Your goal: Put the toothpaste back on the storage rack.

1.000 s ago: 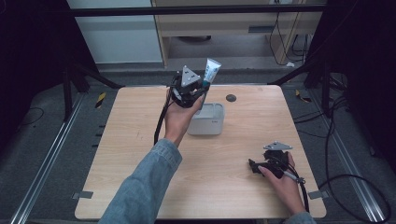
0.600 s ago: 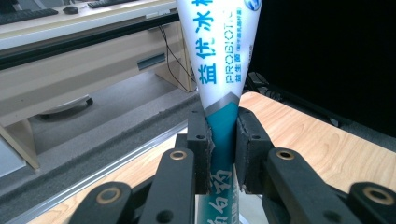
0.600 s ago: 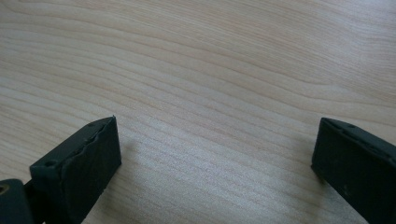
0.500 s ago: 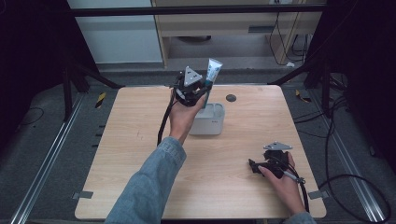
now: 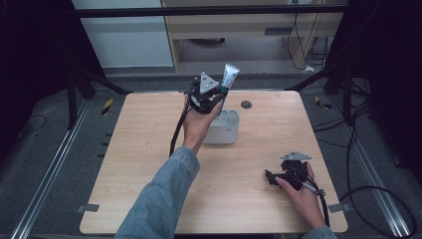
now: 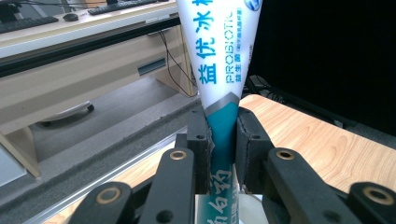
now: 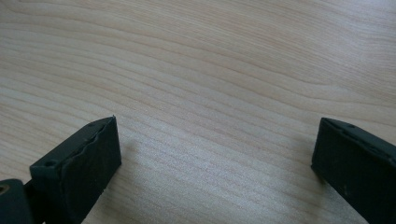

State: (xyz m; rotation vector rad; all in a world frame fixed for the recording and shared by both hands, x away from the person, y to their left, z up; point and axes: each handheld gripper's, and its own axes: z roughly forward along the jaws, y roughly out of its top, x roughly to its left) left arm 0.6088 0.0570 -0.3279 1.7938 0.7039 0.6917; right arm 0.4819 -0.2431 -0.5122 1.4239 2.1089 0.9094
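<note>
Now, line by line, as I hold things:

Left gripper: my left gripper [image 5: 220,92] is raised over the far middle of the tabletop [image 5: 149,164], its jaws clamped on a toothpaste tube [image 5: 230,76].

Grip, seen close: in the left gripper view the two black pads squeeze the tube [image 6: 223,126] at its teal band, one pad on each side, the plastic pinched narrow between them.

Toothpaste tube: it stands nearly upright, the wide white crimped end on top with teal Chinese print and the word PROBIOTIC, the teal lower part running down between my jaws.

Where the tube is: in the air, just above the far edge of a small white holder cup [image 5: 225,130]; I cannot tell whether its lower end touches the cup.

White holder cup: sits on the tabletop right by my left hand [image 5: 198,124].

Dark round disc [image 5: 246,104]: lies on the wood just right of the cup, apart from it.

Right gripper: my right gripper [image 5: 271,177] rests low at the near right of the tabletop, jaws spread wide apart with bare wood grain [image 7: 210,93] between them and nothing held.
</note>
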